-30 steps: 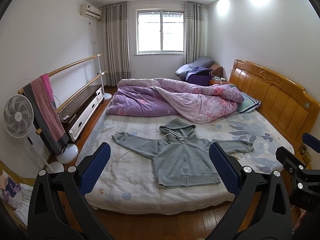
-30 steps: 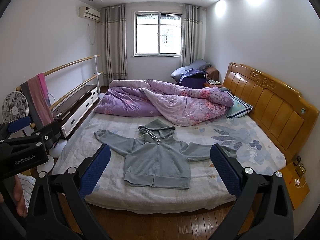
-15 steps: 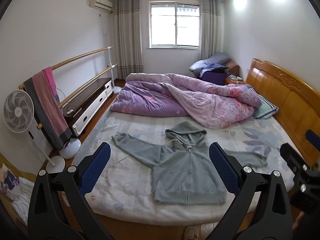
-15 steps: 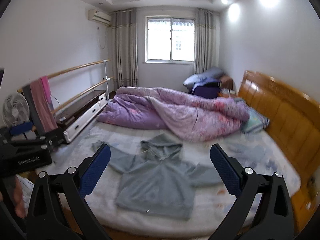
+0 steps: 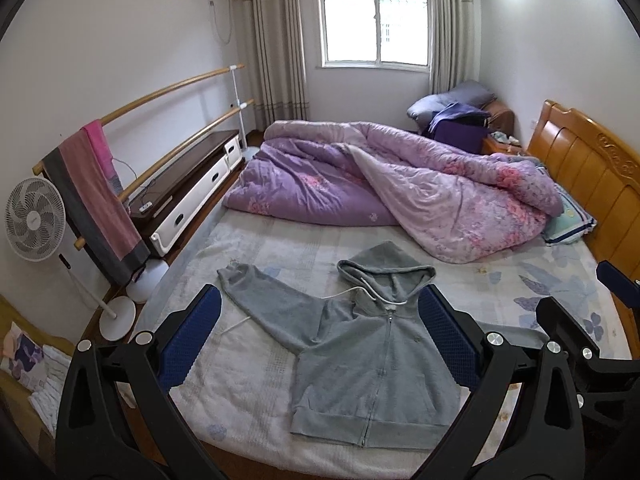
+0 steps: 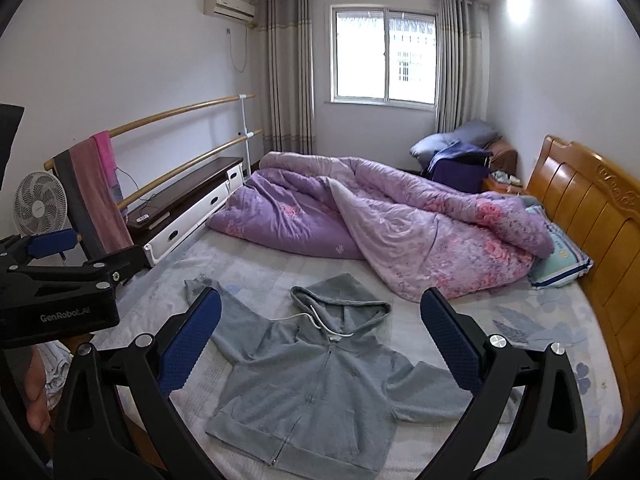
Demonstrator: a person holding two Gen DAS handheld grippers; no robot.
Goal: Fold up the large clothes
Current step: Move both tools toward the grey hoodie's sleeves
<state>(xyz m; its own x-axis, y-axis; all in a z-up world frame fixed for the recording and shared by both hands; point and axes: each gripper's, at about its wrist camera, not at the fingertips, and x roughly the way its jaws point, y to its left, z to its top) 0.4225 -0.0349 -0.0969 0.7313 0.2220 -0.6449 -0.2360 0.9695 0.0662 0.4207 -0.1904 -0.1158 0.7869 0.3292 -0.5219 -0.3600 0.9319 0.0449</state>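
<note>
Your left tongs point(image 5: 318, 334) and right tongs point(image 6: 320, 338) both stand wide open, holding nothing, above the near edge of the bed point(image 5: 248, 400). The grey hoodie point(image 5: 368, 356) lies flat, zipper up, near that edge, sleeves spread. Grab a sleeve too shallowly and you will likely drag the whole garment toward the edge, or pinch the bedsheet point(image 6: 460, 320) along with it. The loose drawstring point(image 5: 240, 322) could also snag. From the left view, the far sleeve is hidden behind the tong finger; the right view cuts off its cuff. The purple quilt point(image 6: 360, 224) sits well clear at the far edge.
</note>
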